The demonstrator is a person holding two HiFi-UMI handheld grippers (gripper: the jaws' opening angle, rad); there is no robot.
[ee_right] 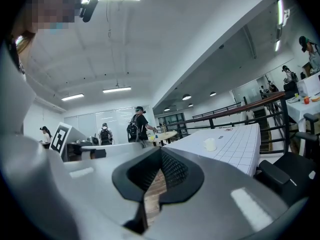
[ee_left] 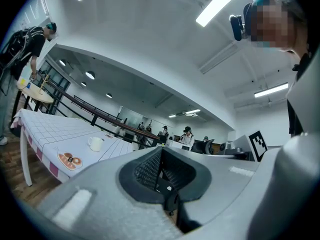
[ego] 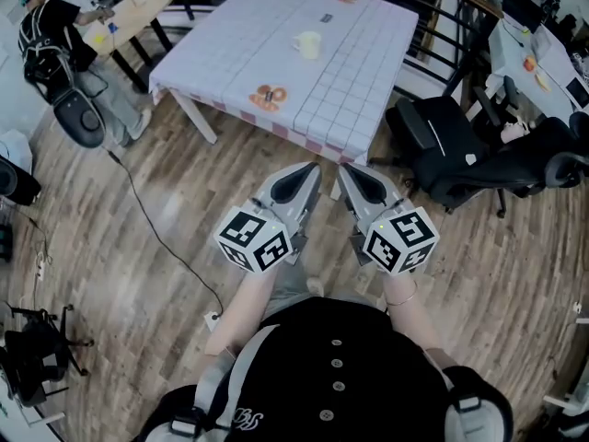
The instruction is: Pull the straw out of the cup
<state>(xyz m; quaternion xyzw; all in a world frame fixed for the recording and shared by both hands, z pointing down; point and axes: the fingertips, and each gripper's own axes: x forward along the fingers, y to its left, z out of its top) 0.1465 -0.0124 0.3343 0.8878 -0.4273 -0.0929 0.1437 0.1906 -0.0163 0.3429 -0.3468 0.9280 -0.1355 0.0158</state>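
Head view: cup (ego: pixel 308 44) (central) on table (ego: pixel 230 49).

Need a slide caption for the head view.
Left gripper and right gripper, shut and empty, short of the table holding the cup.

place: open-plan office | evidence: office chairs (ego: pixel 446 150), desks (ego: pixel 543 58), ceiling strip lights (ee_left: pixel 220 4)

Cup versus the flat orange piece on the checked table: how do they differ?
The cup is cream-white and stands upright, with a handle; the orange piece has dark marks and lies flat. The cup sits near the middle of the checked table; the orange piece lies by its near edge. Both rest on the tabletop.
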